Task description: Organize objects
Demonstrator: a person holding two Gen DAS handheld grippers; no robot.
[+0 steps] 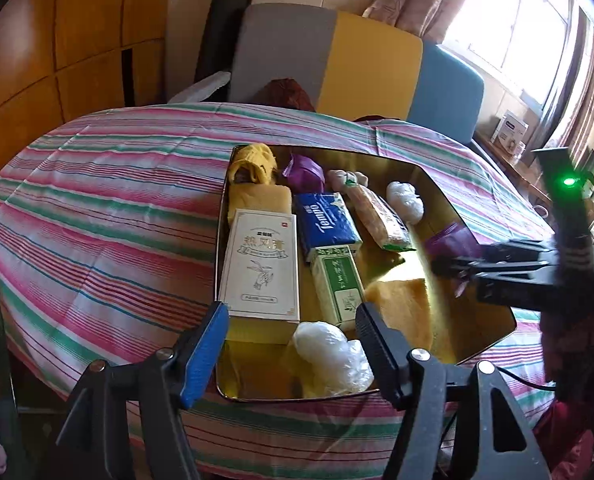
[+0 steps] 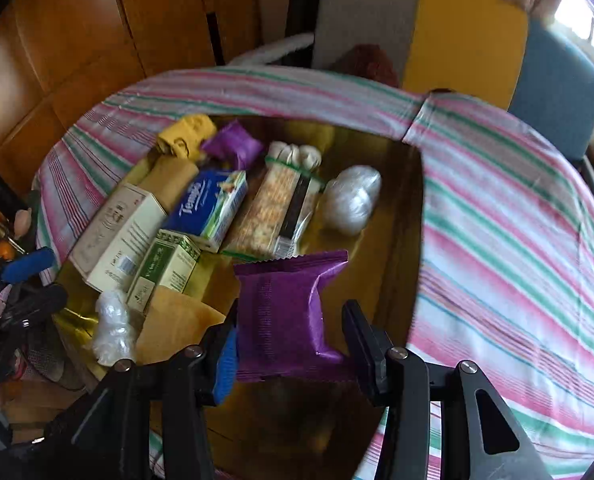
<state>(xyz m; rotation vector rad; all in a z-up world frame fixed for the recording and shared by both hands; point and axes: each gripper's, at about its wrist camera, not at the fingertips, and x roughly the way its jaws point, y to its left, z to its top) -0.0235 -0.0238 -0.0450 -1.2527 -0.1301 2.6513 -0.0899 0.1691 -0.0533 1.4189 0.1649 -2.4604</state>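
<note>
A gold tray (image 1: 485,332) (image 2: 401,216) on the striped bed holds a white box (image 1: 261,264), a blue Tempo tissue pack (image 1: 327,220), a green box (image 1: 339,284), a cracker pack (image 1: 381,216), yellow cloth, a small purple packet (image 1: 303,172) and white plastic-wrapped bundles (image 1: 331,356). My right gripper (image 2: 293,344) has a purple snack packet (image 2: 285,312) between its fingers, over the tray's near part; the jaws stand wide and only the left pad seems to touch it. It also shows in the left wrist view (image 1: 453,236). My left gripper (image 1: 293,344) is open and empty above the tray's near edge.
The striped pink, green and white sheet (image 1: 97,220) covers the bed around the tray. A grey, yellow and blue headboard (image 1: 361,60) stands behind. Wooden cabinets (image 1: 57,40) stand at the left. A desk with boxes (image 1: 509,132) stands by the window at the right.
</note>
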